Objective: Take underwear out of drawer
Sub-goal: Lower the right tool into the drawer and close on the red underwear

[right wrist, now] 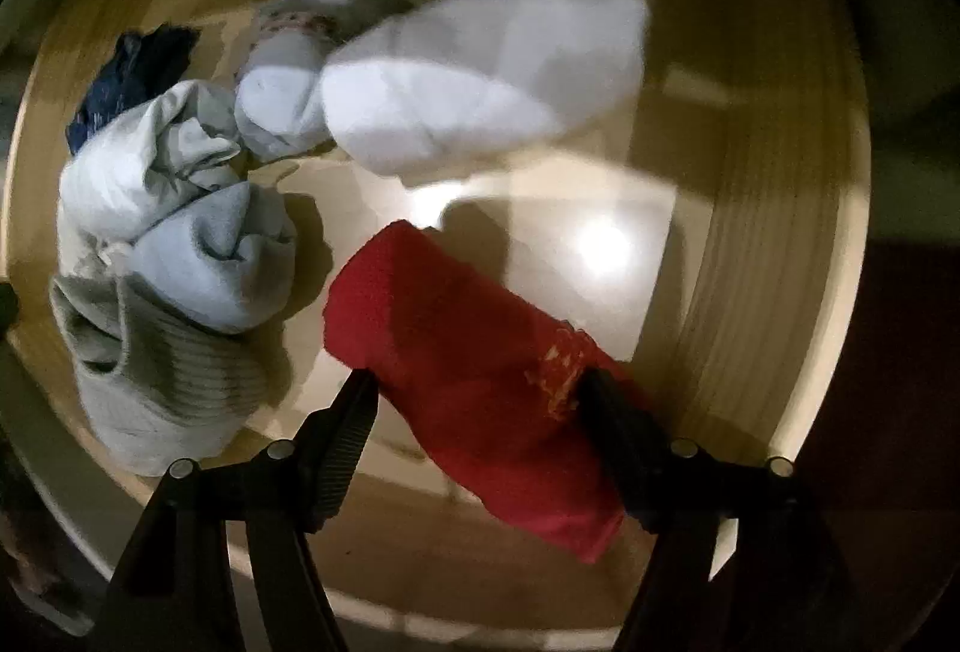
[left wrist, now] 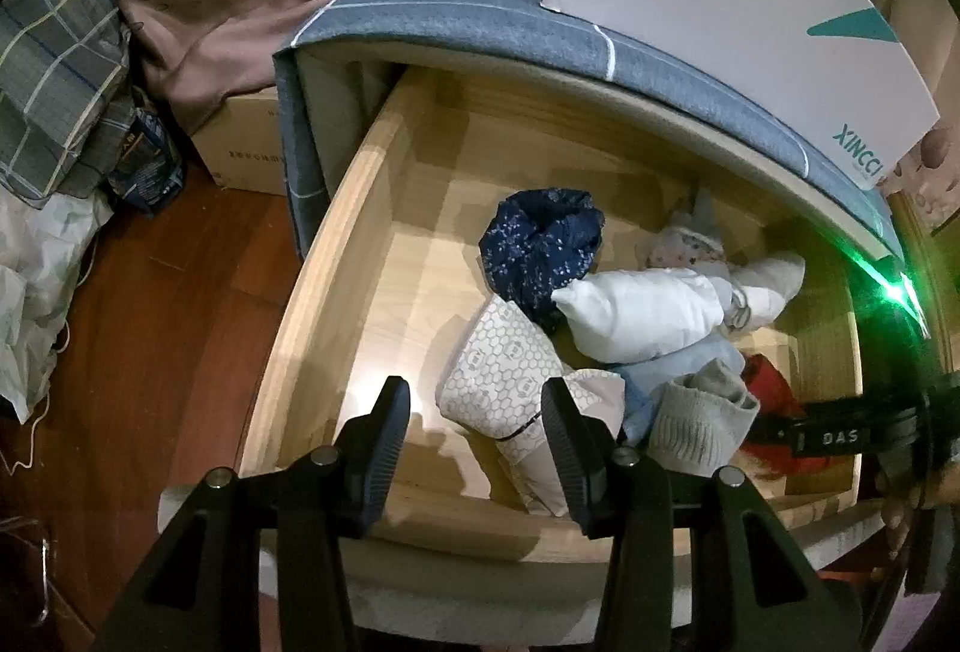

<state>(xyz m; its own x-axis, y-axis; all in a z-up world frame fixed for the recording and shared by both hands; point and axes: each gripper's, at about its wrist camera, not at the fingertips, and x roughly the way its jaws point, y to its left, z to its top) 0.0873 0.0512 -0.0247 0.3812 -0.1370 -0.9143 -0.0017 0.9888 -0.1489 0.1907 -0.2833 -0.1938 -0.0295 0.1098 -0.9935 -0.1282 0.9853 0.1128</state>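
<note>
An open wooden drawer (left wrist: 336,256) holds rolled garments. In the left wrist view I see a navy patterned roll (left wrist: 540,244), a white bundle (left wrist: 642,310), a white honeycomb-print roll (left wrist: 510,382), a grey ribbed sock (left wrist: 702,418) and a red roll (left wrist: 774,394). My left gripper (left wrist: 477,436) is open and empty above the drawer's front edge, beside the honeycomb roll. My right gripper (right wrist: 477,406) is open, its jaws on either side of the red rolled underwear (right wrist: 474,358) on the drawer floor. The right gripper's body shows at the right of the left wrist view (left wrist: 840,436).
A white box (left wrist: 738,10) lies on the blue cloth-covered cabinet top (left wrist: 456,10). A cardboard box (left wrist: 246,148), bags and plaid fabric (left wrist: 54,70) sit on the wooden floor at left. In the right wrist view a pale blue roll (right wrist: 216,262) and white bundle (right wrist: 480,76) lie near the red roll.
</note>
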